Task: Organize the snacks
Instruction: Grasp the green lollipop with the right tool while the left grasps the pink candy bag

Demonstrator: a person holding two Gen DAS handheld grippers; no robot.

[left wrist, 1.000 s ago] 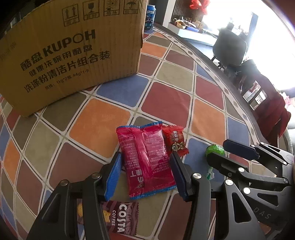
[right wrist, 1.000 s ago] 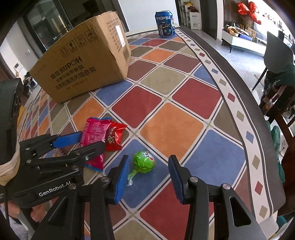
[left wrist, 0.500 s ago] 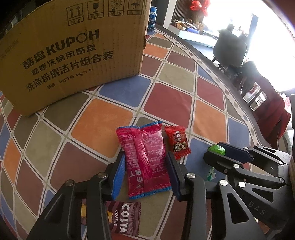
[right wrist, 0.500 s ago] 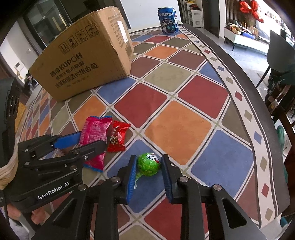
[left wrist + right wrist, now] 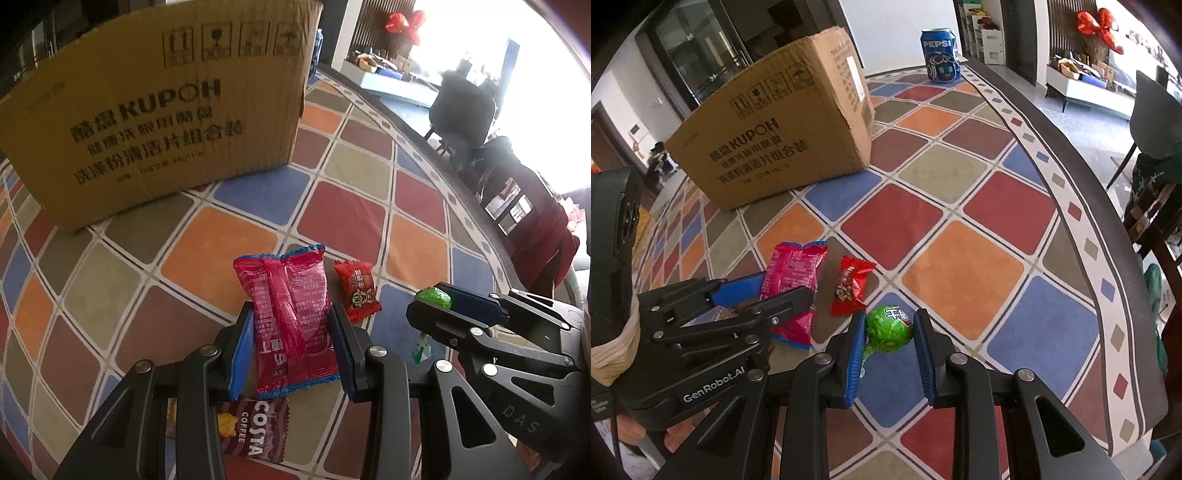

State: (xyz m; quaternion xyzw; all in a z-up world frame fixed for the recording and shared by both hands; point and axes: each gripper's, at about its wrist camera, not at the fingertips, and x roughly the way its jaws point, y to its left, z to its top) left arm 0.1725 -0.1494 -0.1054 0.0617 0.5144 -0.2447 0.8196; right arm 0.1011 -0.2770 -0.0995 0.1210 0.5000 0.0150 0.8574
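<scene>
**Both grippers closed on snacks near the table's right edge**

The pink snack packet [image 5: 291,325] lies flat on the checkered table [image 5: 960,273], and the left gripper [image 5: 291,350] has its two blue pads against the packet's long sides; its jaws are closing on it. Just beside, toward the right edge, the green lollipop [image 5: 890,328] sits between the pads of the right gripper [image 5: 890,354], which press on its round head, so this gripper holds it.

Between the two snacks lies a small red candy packet [image 5: 851,286], near both grippers but touching none. A brown Costa Coffee sachet [image 5: 247,432] lies under the left gripper, partly hidden by its frame.

Farther back, a large cardboard box [image 5: 783,136] stands toward the far left side of the table, well apart from the snacks. A Pepsi can [image 5: 940,55] stands upright at the far edge. The middle of the table between the snacks and the box is free. At the right, the curved table edge is near, with chairs [image 5: 1152,122] beyond it.
</scene>
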